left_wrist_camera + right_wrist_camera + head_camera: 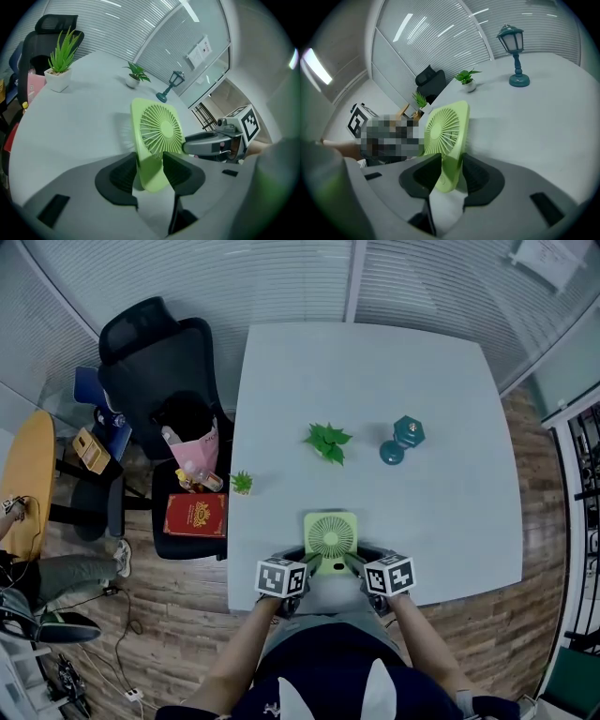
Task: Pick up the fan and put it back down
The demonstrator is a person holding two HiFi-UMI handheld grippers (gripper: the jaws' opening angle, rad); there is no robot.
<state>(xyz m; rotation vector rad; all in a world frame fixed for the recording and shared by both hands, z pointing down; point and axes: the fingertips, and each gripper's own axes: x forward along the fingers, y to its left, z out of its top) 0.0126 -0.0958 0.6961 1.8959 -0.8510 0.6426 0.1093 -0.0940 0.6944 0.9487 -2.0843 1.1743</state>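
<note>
Left gripper view shows the fan upright, its base pinched between the pads of the left gripper. The right gripper clamps the same base from the opposite side. I judge it light, stiff, slick plastic with a fragile grille beyond the pads, so I hold the solid base. Both hands angle steeply down over the table.
</note>
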